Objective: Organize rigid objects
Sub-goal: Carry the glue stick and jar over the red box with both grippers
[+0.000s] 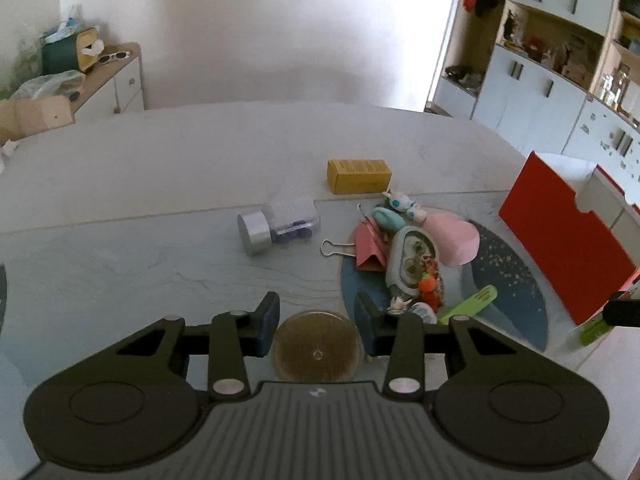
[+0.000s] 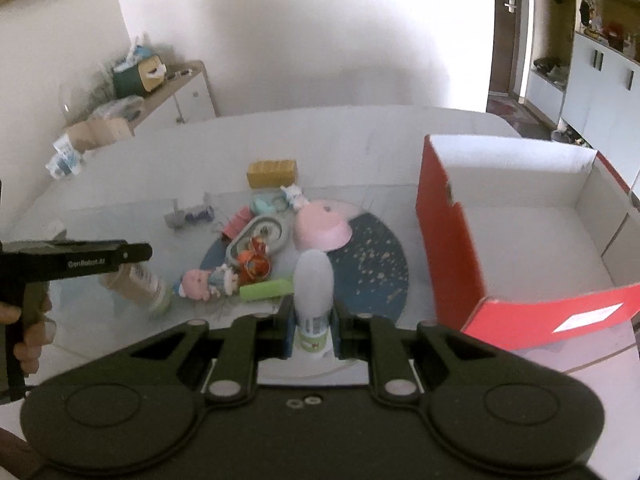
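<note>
The right gripper [image 2: 313,330] is clamped on a white plastic tube with a green label [image 2: 313,300], held just left of the open red cardboard box [image 2: 448,248]. The tube looks light, stiff and smooth; the grip sits low on its body. The left gripper [image 1: 316,322] straddles a round tan-capped jar [image 1: 316,350]; whether its pads press cannot be told. Remaining items lie left of the box.

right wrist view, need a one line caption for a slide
Right gripper clamps a white bottle beside the open red box, toy clutter behind.
</note>
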A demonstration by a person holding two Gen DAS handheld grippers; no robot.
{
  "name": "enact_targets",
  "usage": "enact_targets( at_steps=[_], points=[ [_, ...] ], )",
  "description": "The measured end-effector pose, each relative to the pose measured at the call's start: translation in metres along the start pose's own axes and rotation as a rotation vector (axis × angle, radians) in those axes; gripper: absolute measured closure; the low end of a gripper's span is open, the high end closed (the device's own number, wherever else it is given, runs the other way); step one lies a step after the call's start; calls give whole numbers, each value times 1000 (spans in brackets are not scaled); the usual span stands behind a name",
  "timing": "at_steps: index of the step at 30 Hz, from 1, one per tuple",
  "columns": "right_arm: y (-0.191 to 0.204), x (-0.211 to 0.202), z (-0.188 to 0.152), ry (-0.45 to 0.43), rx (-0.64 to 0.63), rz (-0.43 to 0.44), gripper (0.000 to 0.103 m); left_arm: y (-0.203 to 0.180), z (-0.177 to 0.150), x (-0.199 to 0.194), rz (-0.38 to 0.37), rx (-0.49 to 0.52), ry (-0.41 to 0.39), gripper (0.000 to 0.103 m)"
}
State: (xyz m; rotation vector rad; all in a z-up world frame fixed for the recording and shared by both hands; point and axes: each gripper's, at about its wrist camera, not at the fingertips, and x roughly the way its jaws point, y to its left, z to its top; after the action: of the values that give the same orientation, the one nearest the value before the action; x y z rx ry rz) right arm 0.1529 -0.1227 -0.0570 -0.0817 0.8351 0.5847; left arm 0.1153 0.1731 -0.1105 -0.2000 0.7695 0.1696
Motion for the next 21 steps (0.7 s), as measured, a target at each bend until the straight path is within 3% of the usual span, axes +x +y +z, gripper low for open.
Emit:
enact_targets(
  at_steps=[1, 3, 6, 9, 13, 16, 21],
  points=[
    [-5, -4, 3, -11, -1, 8, 86, -2, 2, -3, 0, -11, 2, 65],
    [-15, -8, 8, -21, 2, 24, 86, -10, 6, -11, -5, -17, -12, 102],
    [-32, -12, 14, -32, 12, 41, 86, -23, 15, -17, -15, -26, -21, 102],
    [-46, -16, 17, -32, 21, 66, 86, -39, 20, -16, 25, 22, -29, 102],
    [-60, -20, 19, -32, 24, 90, 86, -34, 20, -19, 41, -37, -10, 102],
    [-66, -23, 17, -32, 33, 105, 86, -29, 13, -26, 20, -48, 31, 102],
    [-68, -26, 14, -20, 48, 118, 86, -38, -14, -46, -3, 36, 106, 97]
  ],
)
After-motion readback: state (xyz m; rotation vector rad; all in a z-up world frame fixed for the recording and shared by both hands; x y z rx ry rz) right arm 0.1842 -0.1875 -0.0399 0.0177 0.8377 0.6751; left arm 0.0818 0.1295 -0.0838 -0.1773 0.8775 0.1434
